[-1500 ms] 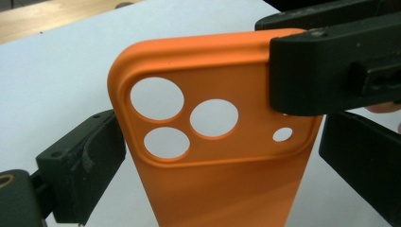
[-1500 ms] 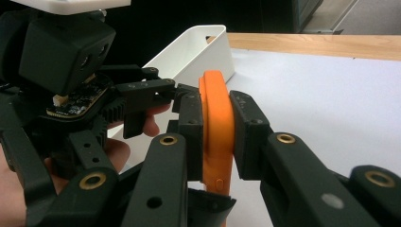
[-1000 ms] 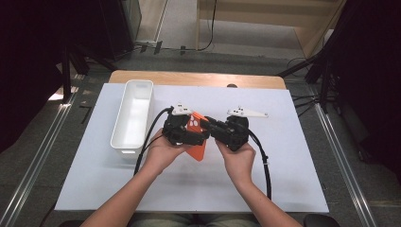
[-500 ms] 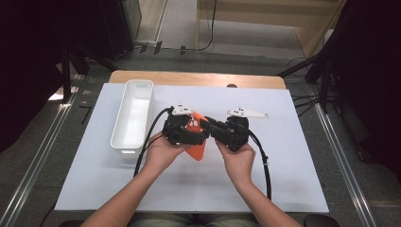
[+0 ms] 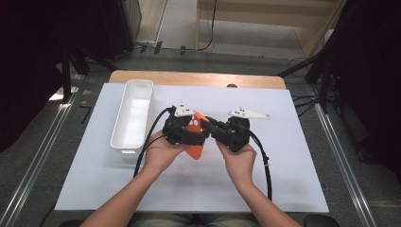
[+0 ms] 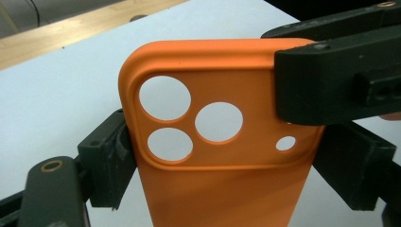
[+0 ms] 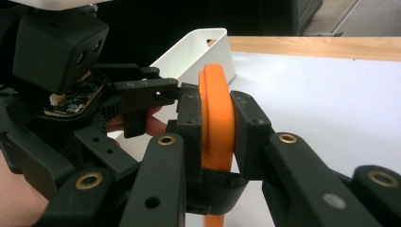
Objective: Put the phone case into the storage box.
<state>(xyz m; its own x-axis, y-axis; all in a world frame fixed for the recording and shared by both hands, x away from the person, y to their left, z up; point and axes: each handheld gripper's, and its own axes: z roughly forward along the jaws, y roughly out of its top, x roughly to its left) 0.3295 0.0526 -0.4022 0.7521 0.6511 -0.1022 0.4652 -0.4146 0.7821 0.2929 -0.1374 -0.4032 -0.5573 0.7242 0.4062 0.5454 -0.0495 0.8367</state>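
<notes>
- Orange, matte and rubbery: one phone case (image 6: 222,142) is held up above the middle of the bench, between the two tongs, its back turned to the left gripper view.
- Four round holes are cut in its raised camera block, three large and one small.
- The right tongs (image 7: 217,127) are pressed together on the case, one pad on each face, pinching it edge-on in the right gripper view.
- The left tongs (image 6: 236,165) straddle the case's width; their jaws have just been closing, and both pads now sit against its long edges.
- Two hands hold the tongs, and two black cables trail back from them.
- One white tray (image 5: 133,113) sits on the white sheet (image 5: 283,189), just left of the left hand (image 5: 161,151).
- The wooden bench (image 5: 198,78) shows as a strip beyond the sheet.
</notes>
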